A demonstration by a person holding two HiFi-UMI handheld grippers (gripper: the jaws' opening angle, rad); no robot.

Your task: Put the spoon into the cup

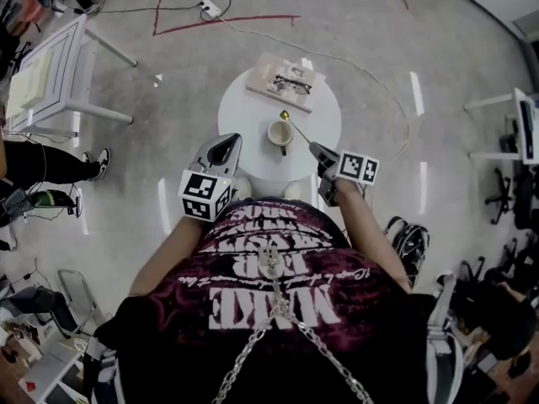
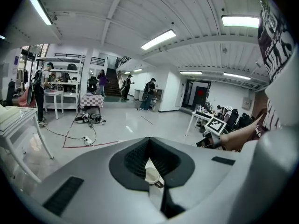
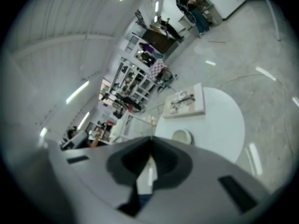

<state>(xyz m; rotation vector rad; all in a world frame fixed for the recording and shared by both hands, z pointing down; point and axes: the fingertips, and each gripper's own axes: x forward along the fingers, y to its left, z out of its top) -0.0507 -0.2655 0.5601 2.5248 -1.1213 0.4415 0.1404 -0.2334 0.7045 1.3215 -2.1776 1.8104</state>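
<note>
A white cup (image 1: 280, 133) stands near the middle of the round white table (image 1: 253, 108). My right gripper (image 1: 313, 147) is shut on the thin handle of a gold spoon (image 1: 291, 124), which hangs in the air just right of and above the cup with its bowl pointing away. In the right gripper view the spoon (image 3: 150, 123) sticks out past the closed tips (image 3: 151, 137), and the cup (image 3: 181, 136) lies below and to the right. My left gripper (image 1: 227, 140) hovers left of the cup, shut and empty. In the left gripper view the cup (image 2: 152, 175) shows below the closed tips (image 2: 149, 139).
A pale tray (image 1: 263, 72) with a pair of glasses (image 1: 292, 82) lies at the table's far side, also in the right gripper view (image 3: 198, 101). A white desk (image 1: 50, 74) stands far left. A backpack (image 1: 410, 242) is on the floor at right.
</note>
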